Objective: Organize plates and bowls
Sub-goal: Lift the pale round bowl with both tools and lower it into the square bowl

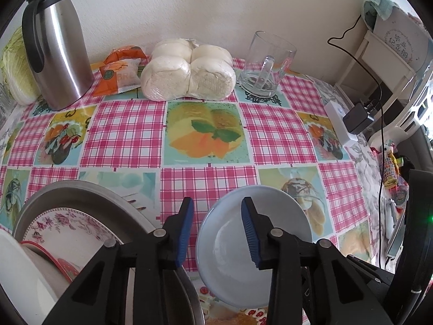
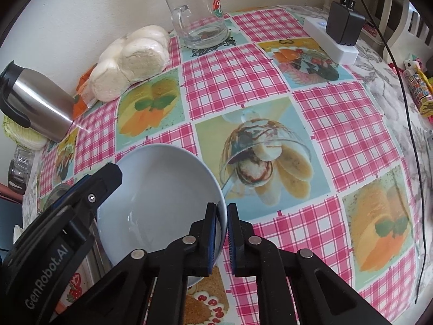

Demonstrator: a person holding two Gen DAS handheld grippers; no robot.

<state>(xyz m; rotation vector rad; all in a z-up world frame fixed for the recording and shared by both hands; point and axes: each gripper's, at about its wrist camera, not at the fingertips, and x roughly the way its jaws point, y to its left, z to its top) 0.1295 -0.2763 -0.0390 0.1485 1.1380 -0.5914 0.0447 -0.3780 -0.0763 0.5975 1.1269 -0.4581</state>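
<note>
Metal basin: the large round grey metal basin [image 1: 81, 189], left of the plate, holds your stacked crockery.
Plate: the pale blue glazed ceramic plate [image 2: 162, 195] on the tablecloth is rigid, slick and breakable; take its rim.
Right gripper [image 2: 222, 233]: you've pinched that rim.
Left gripper [image 1: 216, 227]: it straddles the opposite rim, pads clear.

We look down on a bench [image 1: 205, 140] covered with a pink checked cloth printed with pictures of fruit and desserts. Along the wall at the back stand a steel jug [image 1: 58, 46] with a black handle, orange snack packets [image 1: 120, 73], a wrapped pack of white buns [image 1: 188, 71] and an empty glass mug [image 1: 266, 66]. We see a cabbage [image 1: 15, 67] behind the jug at the left edge. Toward the right edge lies a white power strip [image 2: 331, 40] with a black charger [image 2: 342, 24] plugged in. Near us sit a pale blue bowl [image 1: 230, 243] and a metal basin [image 1: 81, 195] holding plates.
</note>
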